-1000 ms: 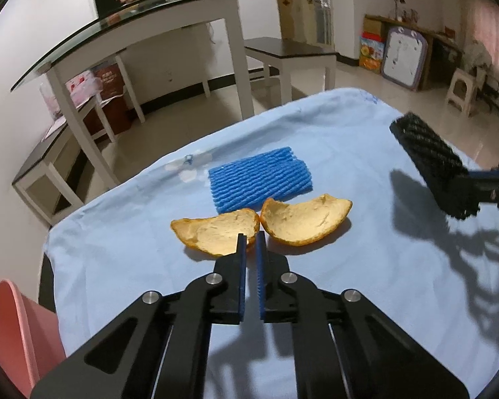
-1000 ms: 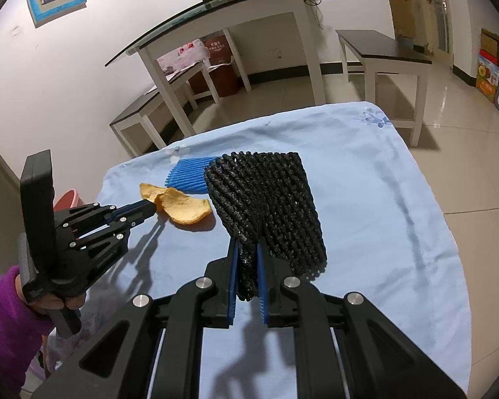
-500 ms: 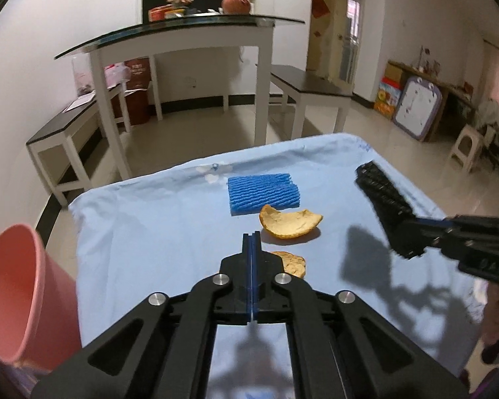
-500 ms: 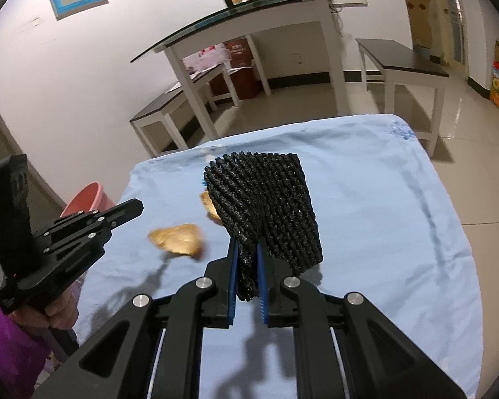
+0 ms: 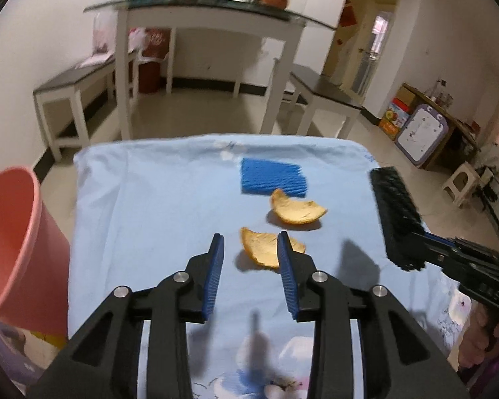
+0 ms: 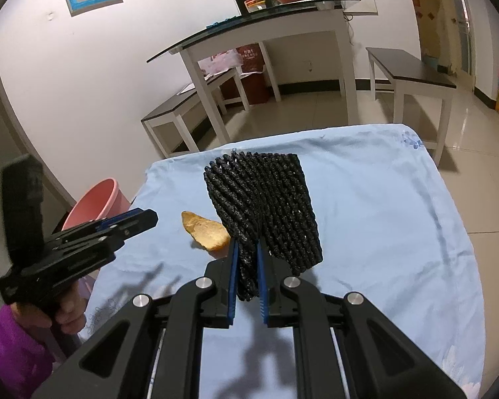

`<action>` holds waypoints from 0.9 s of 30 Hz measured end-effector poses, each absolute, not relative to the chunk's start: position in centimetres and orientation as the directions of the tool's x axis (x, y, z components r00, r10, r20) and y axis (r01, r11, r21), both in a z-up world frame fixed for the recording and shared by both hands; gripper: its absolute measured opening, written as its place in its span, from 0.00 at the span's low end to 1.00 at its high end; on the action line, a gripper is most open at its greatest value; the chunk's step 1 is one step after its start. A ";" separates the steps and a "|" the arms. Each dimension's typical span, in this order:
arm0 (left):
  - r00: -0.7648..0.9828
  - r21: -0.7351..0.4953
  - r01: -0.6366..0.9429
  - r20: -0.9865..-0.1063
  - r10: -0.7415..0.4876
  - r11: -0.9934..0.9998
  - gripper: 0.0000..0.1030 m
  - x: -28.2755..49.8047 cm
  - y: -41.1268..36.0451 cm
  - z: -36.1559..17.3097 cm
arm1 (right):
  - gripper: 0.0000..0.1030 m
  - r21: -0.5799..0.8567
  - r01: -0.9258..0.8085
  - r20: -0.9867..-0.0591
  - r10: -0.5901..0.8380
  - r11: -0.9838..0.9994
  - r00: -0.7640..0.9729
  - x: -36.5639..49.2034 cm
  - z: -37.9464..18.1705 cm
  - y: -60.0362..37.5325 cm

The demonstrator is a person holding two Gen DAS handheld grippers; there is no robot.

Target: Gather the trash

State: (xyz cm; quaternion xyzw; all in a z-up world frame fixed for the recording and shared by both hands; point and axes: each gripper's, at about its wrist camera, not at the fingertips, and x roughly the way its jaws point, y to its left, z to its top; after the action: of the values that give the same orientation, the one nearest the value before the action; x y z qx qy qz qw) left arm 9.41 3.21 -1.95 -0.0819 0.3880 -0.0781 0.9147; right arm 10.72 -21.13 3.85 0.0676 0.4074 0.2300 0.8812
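Two orange peels lie on the blue cloth beside a blue foam net; left gripper gapes above one, right gripper clamps a black foam net, pink bin nearby

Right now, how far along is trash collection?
Early. Nothing visibly binned; the pink bucket interior isn't visible. In hand: right claw shut on the black foam net. Left claw is open. Two orange peels and the blue foam net remain on the sheet.
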 end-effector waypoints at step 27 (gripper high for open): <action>0.612 -0.173 -0.045 -0.783 -0.110 0.984 0.17 13.7 2.4 -6.7 | 0.10 0.314 -0.328 -0.714 0.449 0.891 0.537 11.8 2.3 -21.6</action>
State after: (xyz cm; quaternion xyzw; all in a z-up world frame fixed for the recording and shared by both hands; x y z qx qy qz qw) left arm 13.66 2.43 -6.68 -0.0880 0.4400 -0.0181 0.8935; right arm 11.82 -21.60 2.32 0.0714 0.4264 0.2223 0.8738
